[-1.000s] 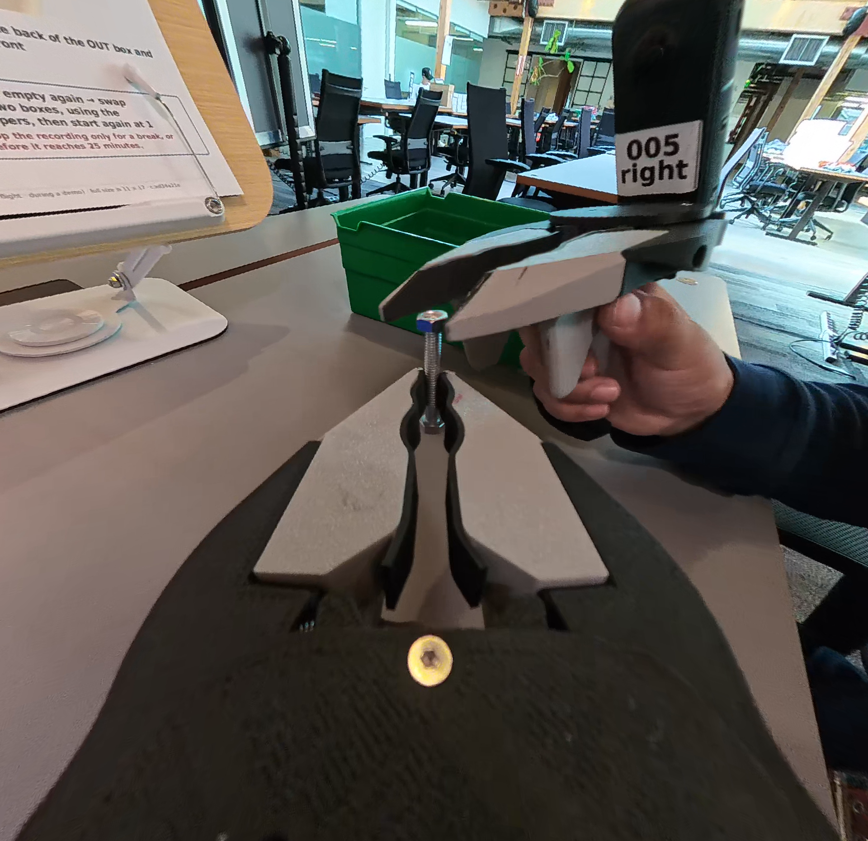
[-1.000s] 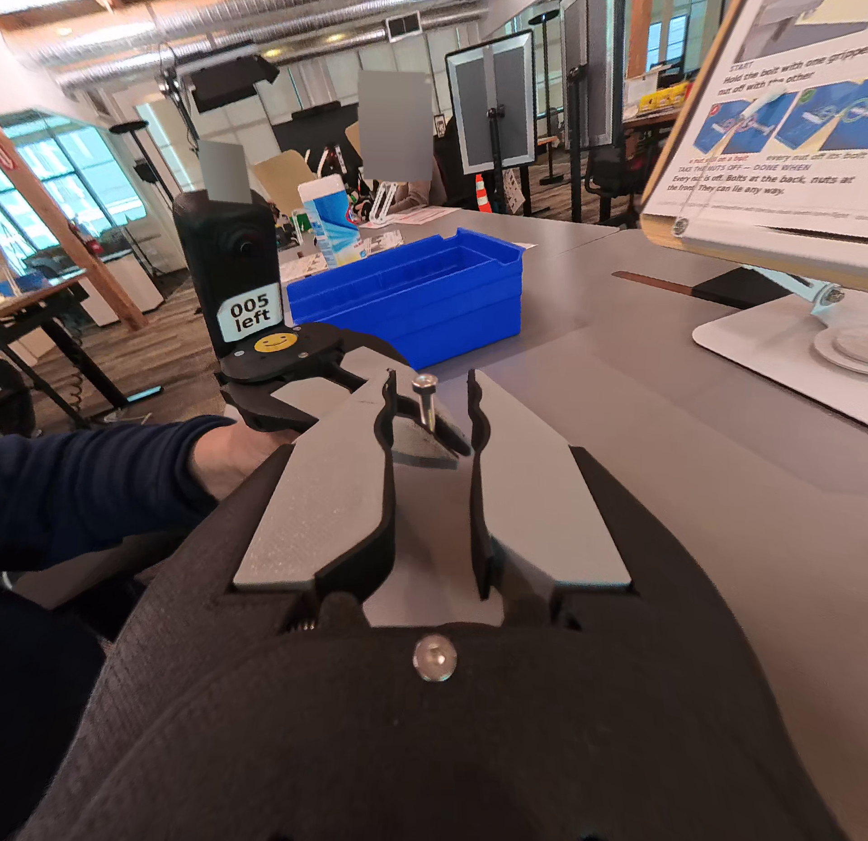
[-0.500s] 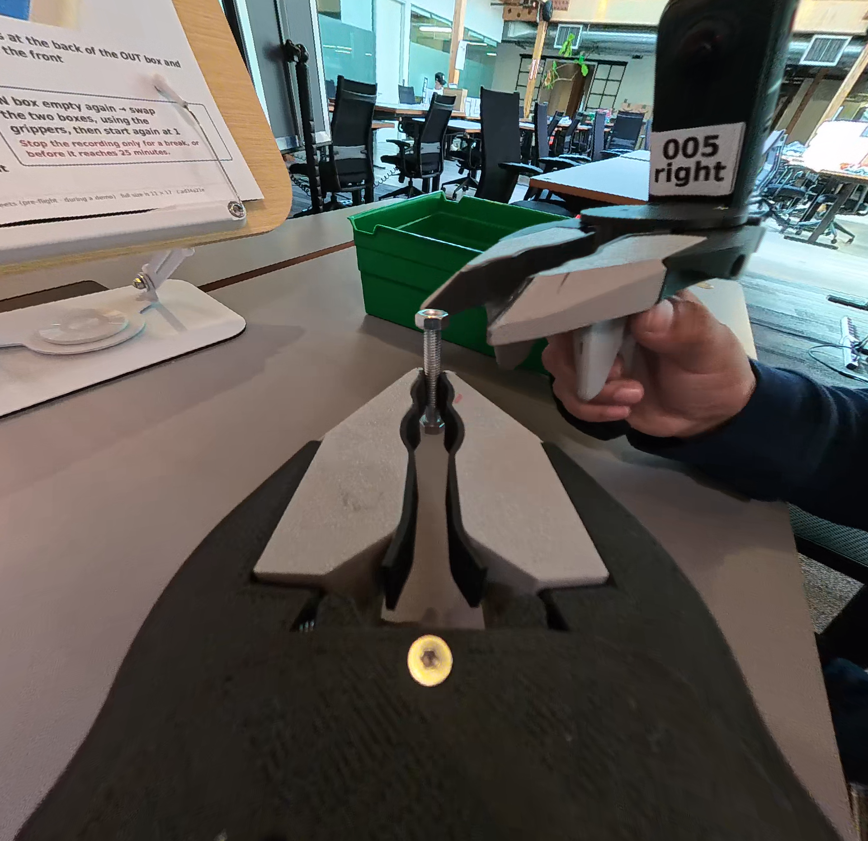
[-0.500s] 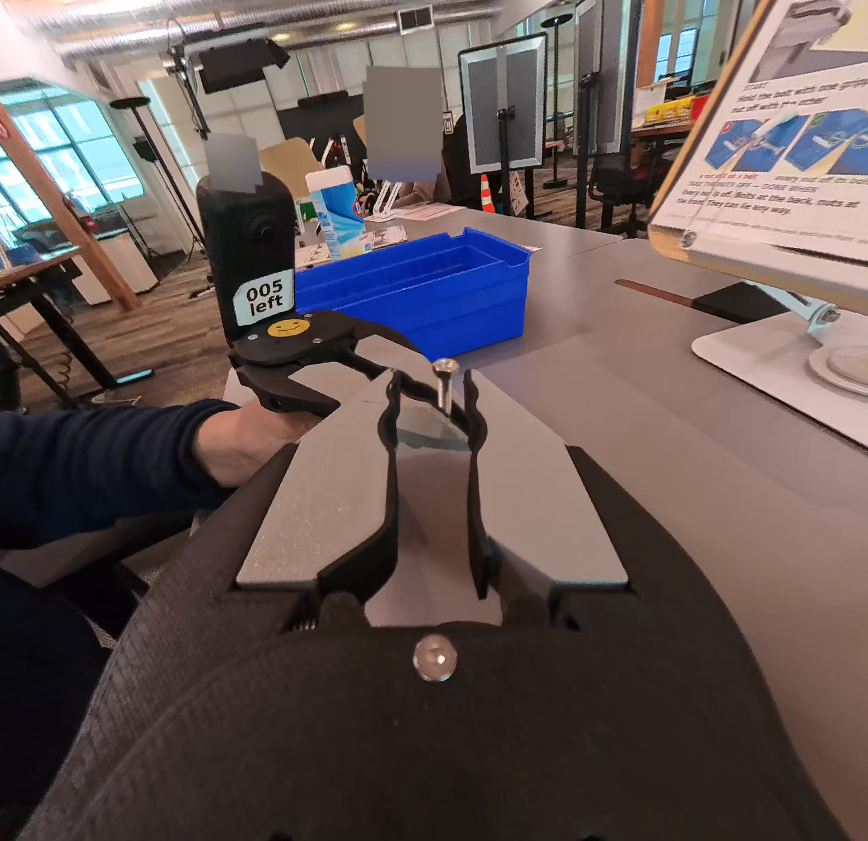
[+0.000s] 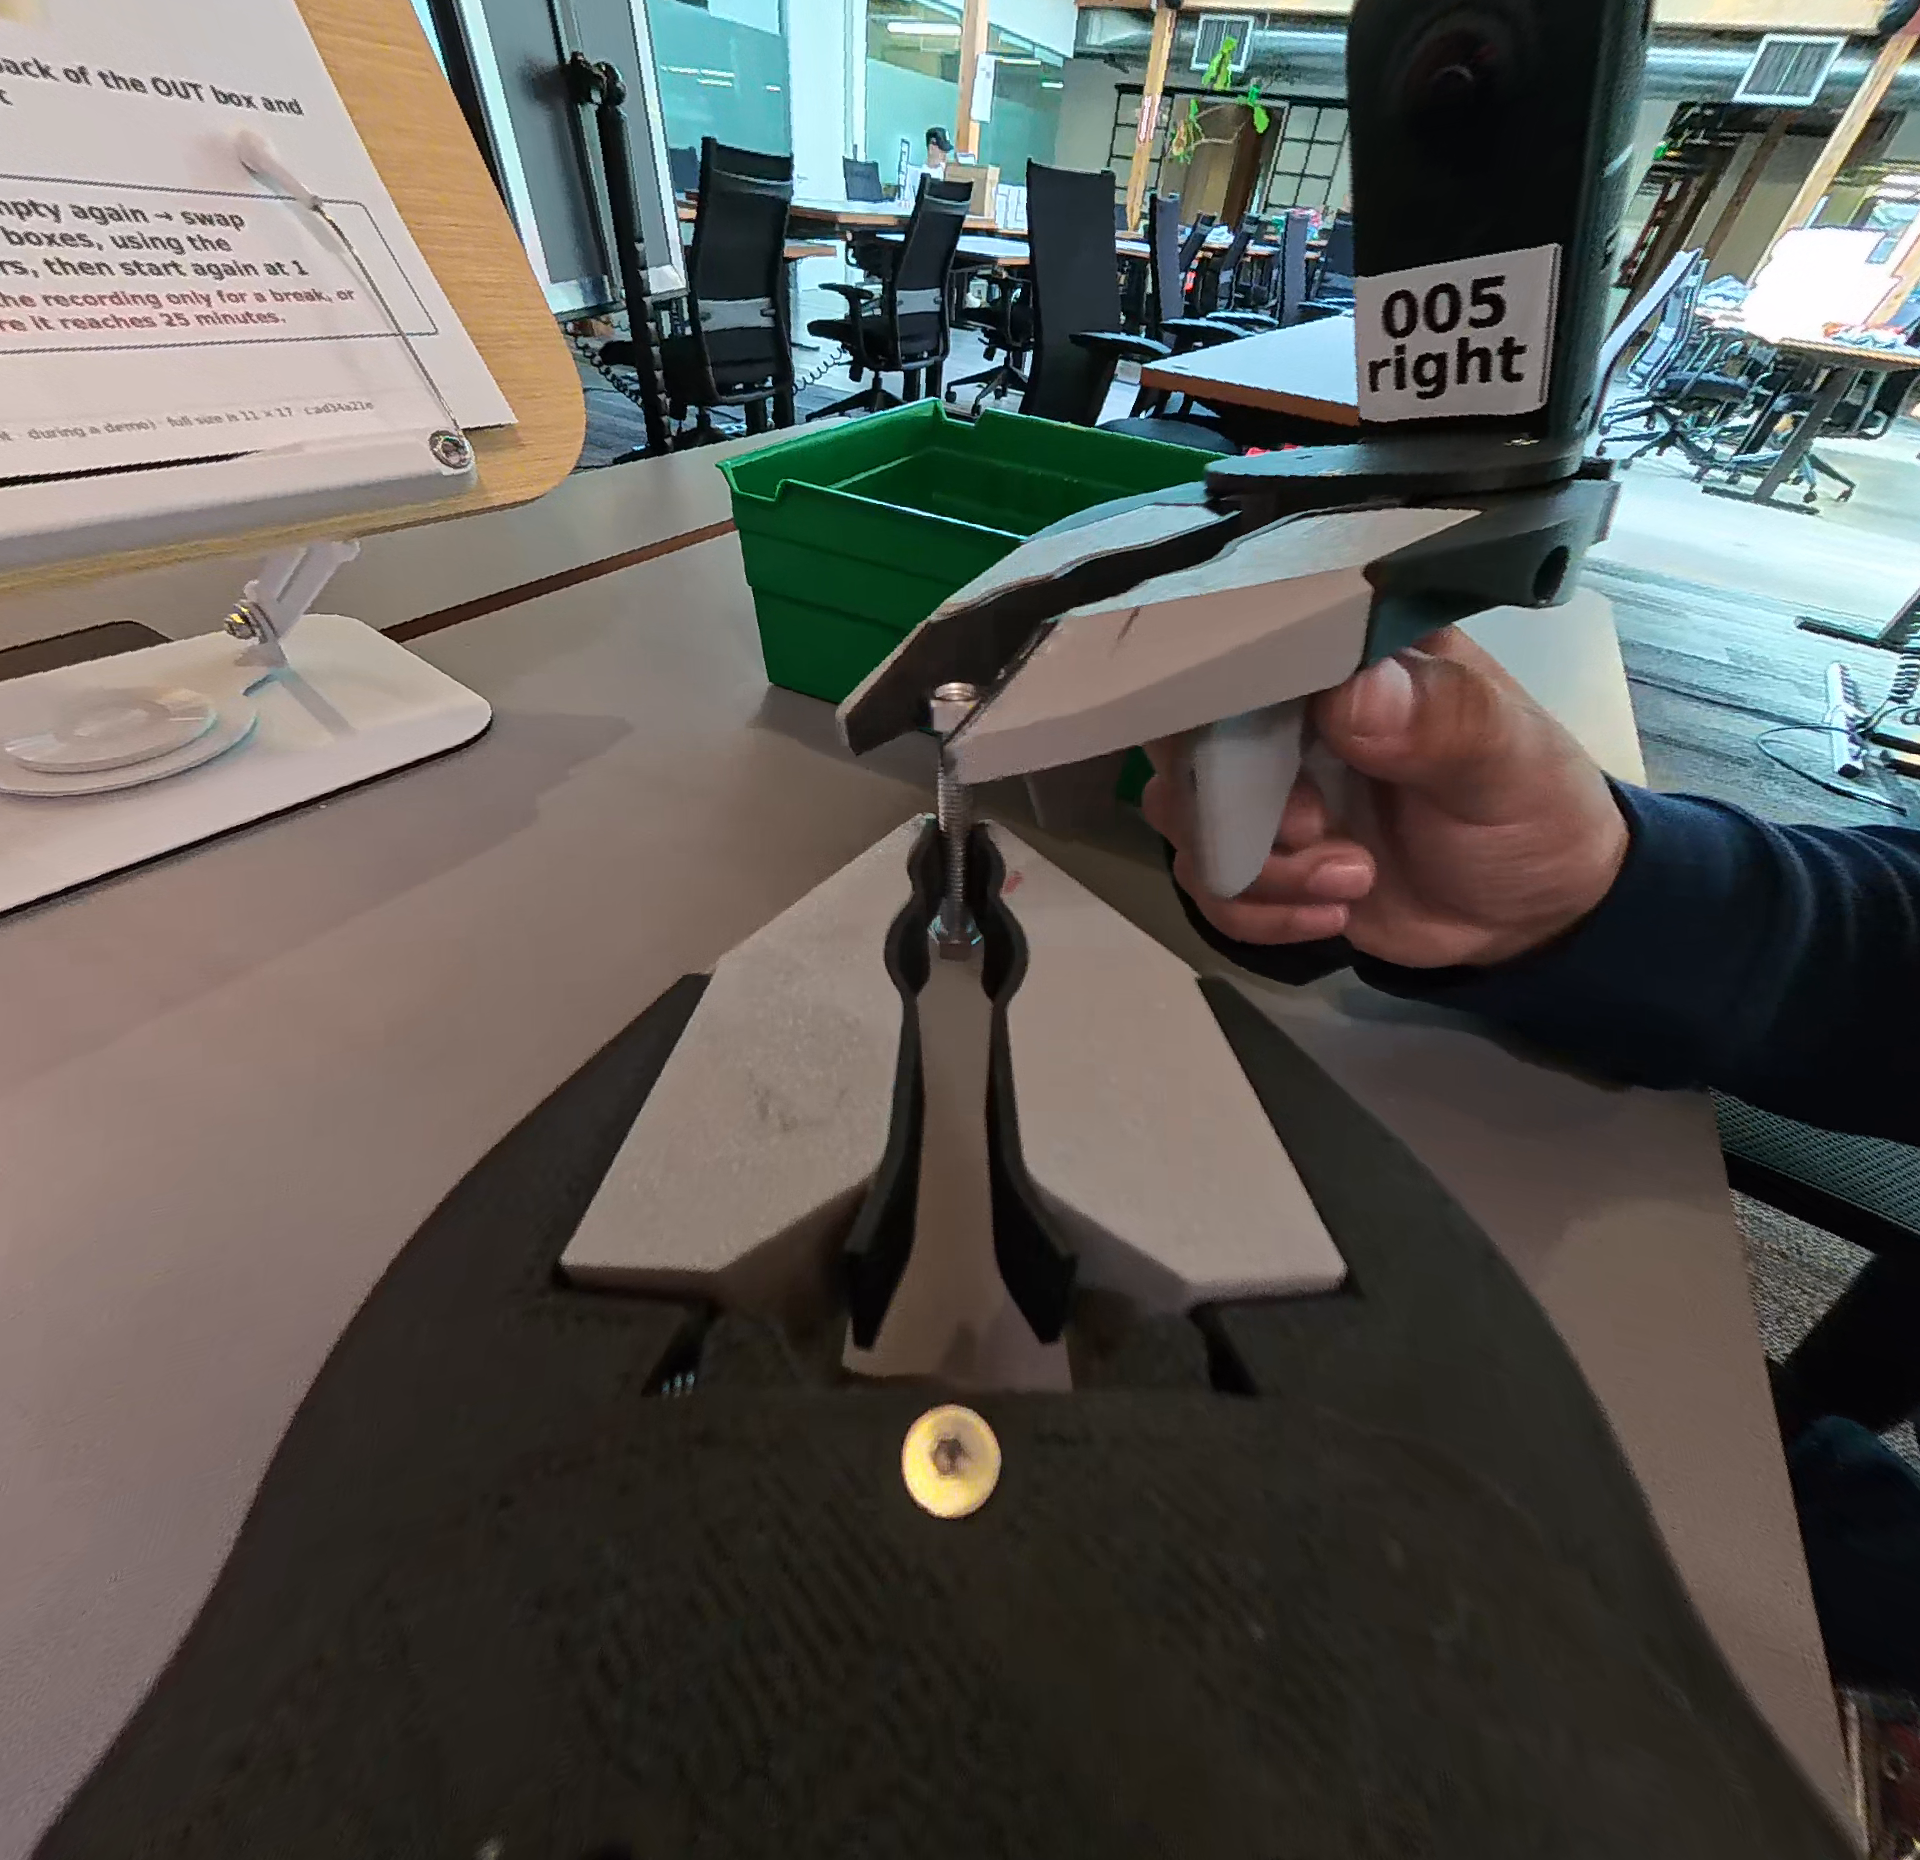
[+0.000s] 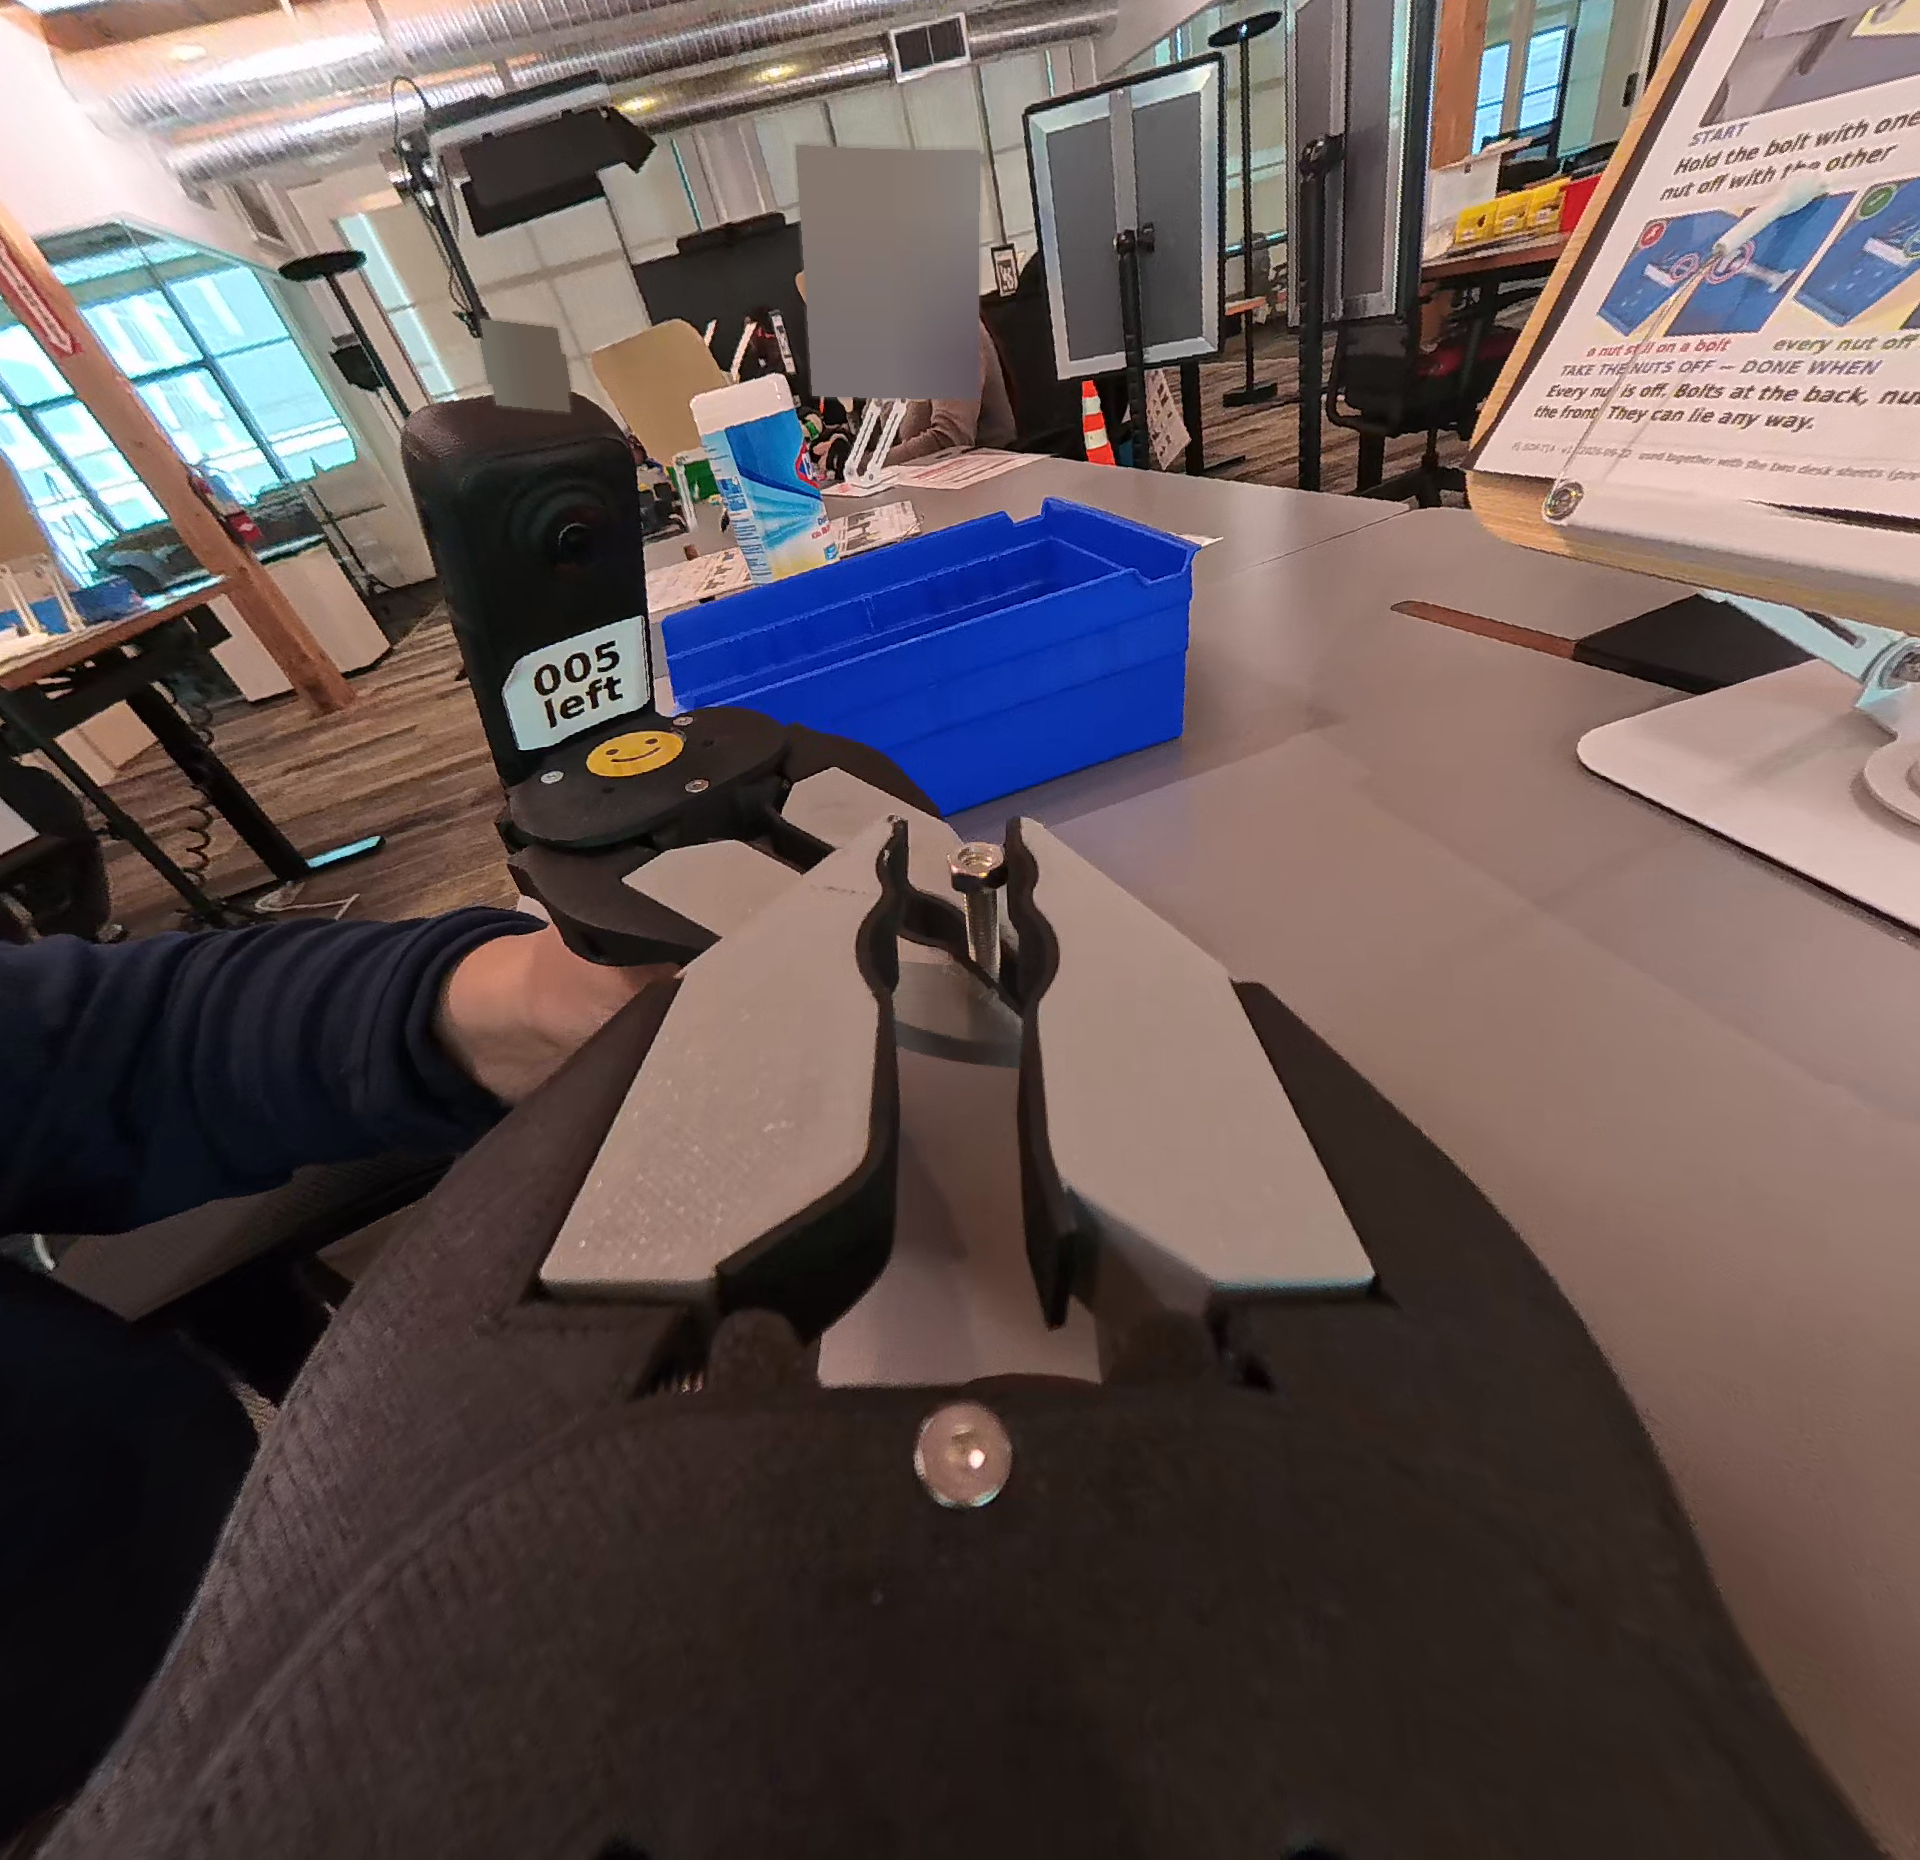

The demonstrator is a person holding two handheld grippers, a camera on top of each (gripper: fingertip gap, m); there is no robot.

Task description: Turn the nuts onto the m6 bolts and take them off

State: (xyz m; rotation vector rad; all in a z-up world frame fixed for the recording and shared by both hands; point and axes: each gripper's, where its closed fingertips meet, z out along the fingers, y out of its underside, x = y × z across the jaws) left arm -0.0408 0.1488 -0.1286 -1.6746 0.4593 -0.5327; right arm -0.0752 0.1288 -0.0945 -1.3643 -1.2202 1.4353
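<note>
My left gripper [image 5: 954, 860] is shut on a steel bolt [image 5: 952, 802] and holds it upright above the grey table [image 5: 312, 1031]. A hex part sits low between its fingers. A nut [image 5: 952, 701] sits at the bolt's top end. My right gripper [image 5: 914, 735] comes in from the right, level, with its fingers on either side of that nut. In the right wrist view the right gripper [image 6: 956, 836] is open. The nut [image 6: 977, 862] stands in the gap, nearer the right finger [image 6: 1132, 1062], on the bolt [image 6: 982, 927]. A hand holds each gripper.
A green bin [image 5: 831, 563] stands just behind the right gripper. A blue bin [image 6: 935, 688] stands behind the left gripper. An instruction board on a white stand [image 5: 208, 283] is at the table's far side, also in the right wrist view [image 6: 1714, 304]. Office chairs and desks lie beyond. Left tips to right tips: about 4 cm.
Half a second ago the right gripper had drawn back to the right, off the bolt's top. It has come back, and the nut is between its open fingers again. The left gripper still holds the bolt.
</note>
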